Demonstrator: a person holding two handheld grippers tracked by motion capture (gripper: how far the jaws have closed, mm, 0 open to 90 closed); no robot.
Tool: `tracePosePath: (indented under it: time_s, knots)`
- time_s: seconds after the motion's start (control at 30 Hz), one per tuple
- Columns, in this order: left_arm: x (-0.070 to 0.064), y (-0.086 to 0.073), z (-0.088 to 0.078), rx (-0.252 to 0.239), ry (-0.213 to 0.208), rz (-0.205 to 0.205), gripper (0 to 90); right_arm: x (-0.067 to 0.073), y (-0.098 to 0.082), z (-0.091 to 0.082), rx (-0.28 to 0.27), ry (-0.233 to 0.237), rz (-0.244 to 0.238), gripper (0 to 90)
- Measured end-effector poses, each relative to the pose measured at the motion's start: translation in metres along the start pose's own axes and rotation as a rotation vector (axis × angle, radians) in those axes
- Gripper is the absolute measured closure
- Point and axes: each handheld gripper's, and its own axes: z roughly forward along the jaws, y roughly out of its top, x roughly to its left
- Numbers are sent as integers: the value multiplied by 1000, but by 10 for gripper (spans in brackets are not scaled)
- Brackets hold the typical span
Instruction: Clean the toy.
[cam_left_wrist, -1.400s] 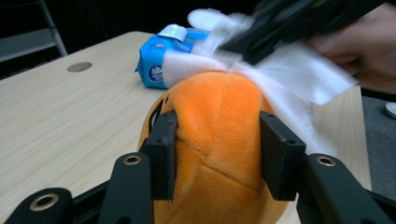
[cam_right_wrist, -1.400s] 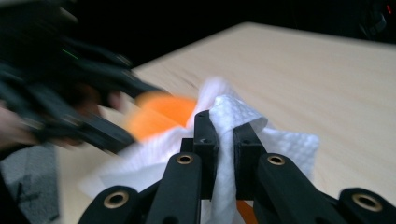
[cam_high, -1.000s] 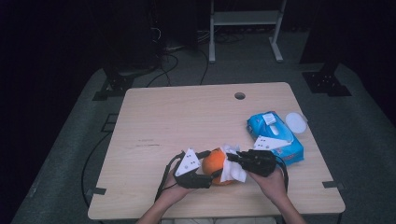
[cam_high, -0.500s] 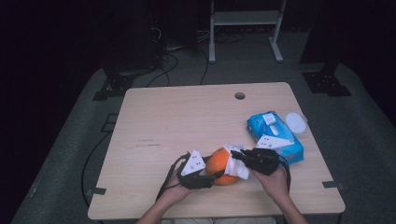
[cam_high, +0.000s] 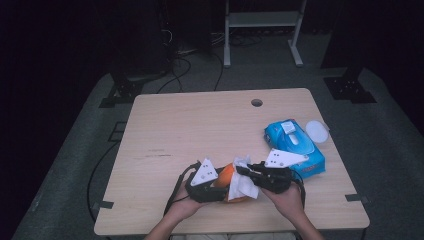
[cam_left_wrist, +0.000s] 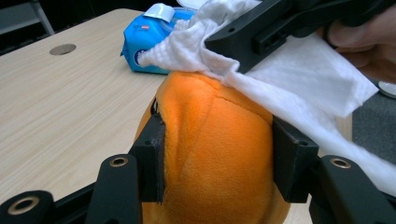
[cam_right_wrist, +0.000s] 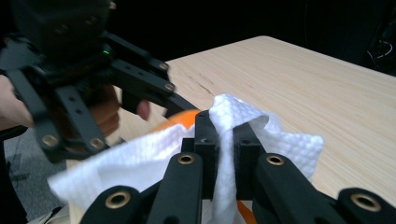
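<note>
We are seeing a plush orange toy (cam_left_wrist: 215, 154), an embossed white paper wipe (cam_right_wrist: 243, 128), and a matt wood-grain table (cam_high: 200, 125).

One orange plush toy (cam_high: 226, 175), one white wipe (cam_high: 246, 184), one blue wipe pack (cam_high: 295, 145), one round lid (cam_high: 317, 131), two grippers.

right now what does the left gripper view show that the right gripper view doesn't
Left gripper view alone: the blue wet-wipe pack behind the toy, the round hole in the tabletop, and the left claw, whose jaws have just been closing, with its pads squeezing the sides of the orange plush toy.

Right gripper view alone: the right claw seen along its own jaws, shut on a fold of the white wipe, and the hand holding the left claw.

Both: the wipe draped over the orange toy, and the light wooden table.
</note>
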Motion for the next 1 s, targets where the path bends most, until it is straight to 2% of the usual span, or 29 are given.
tracePosePath:
  time_s: [0.03, 0.1, 0.2, 0.27, 0.3, 0.33, 0.37, 0.43, 0.5, 0.57, 0.6, 0.63, 0.7, 0.8, 0.83, 0.9, 0.93, 1.0]
  knots:
    - [0, -2, 2, 0, -5, 7, 442, -2, -2, 1, 3, 1, 3, 832]
    - [3, -5, 5, -13, -16, 2, 318, -3, -6, 4, 21, -5, -8, 832]
    - [8, -8, 7, -36, -17, 6, 178, -7, -10, 3, 23, -4, 6, 832]
    - [9, -11, 11, -22, -38, -9, 101, -11, -10, 1, 17, -7, 21, 831]
    - [10, -14, 13, -10, -42, -8, 93, -13, -11, 0, 13, -14, 27, 832]
    - [10, -16, 15, -12, -36, -10, 104, -16, -12, -1, 13, -20, 34, 831]
    - [10, -18, 16, -24, -39, -16, 179, -17, -13, -1, 12, -26, 39, 831]
    - [8, -16, 14, -22, -19, -1, 305, -19, -14, -2, 12, -42, 49, 831]
    - [8, -14, 11, -17, -13, 6, 397, -14, -10, -3, 3, -43, 43, 831]
    - [8, -11, 7, -21, -10, 14, 427, -8, -6, -4, -17, -26, 27, 831]
    - [8, -10, 5, -19, -6, 20, 433, -4, -4, -4, -33, -2, 13, 831]
    - [8, -9, 2, -18, 10, 30, 441, -1, -3, -4, -37, 5, 0, 831]
    - [7, -9, 0, -12, 21, 27, 450, 2, -2, -3, -32, -6, -22, 830]
    - [5, -10, 1, -3, 7, 29, 445, -9, -8, -2, -16, -29, 23, 830]
    - [4, -10, 2, 0, -9, 26, 426, -11, -10, -2, -13, -35, 31, 829]
    - [6, -10, 1, -8, -45, 29, 351, -15, -13, -3, -8, -37, 41, 830]
    - [7, -10, 0, -21, -47, 37, 309, -15, -14, -3, -3, -35, 41, 829]
    - [11, -12, -2, -34, -27, 49, 226, -16, -16, -2, 0, -17, 35, 830]
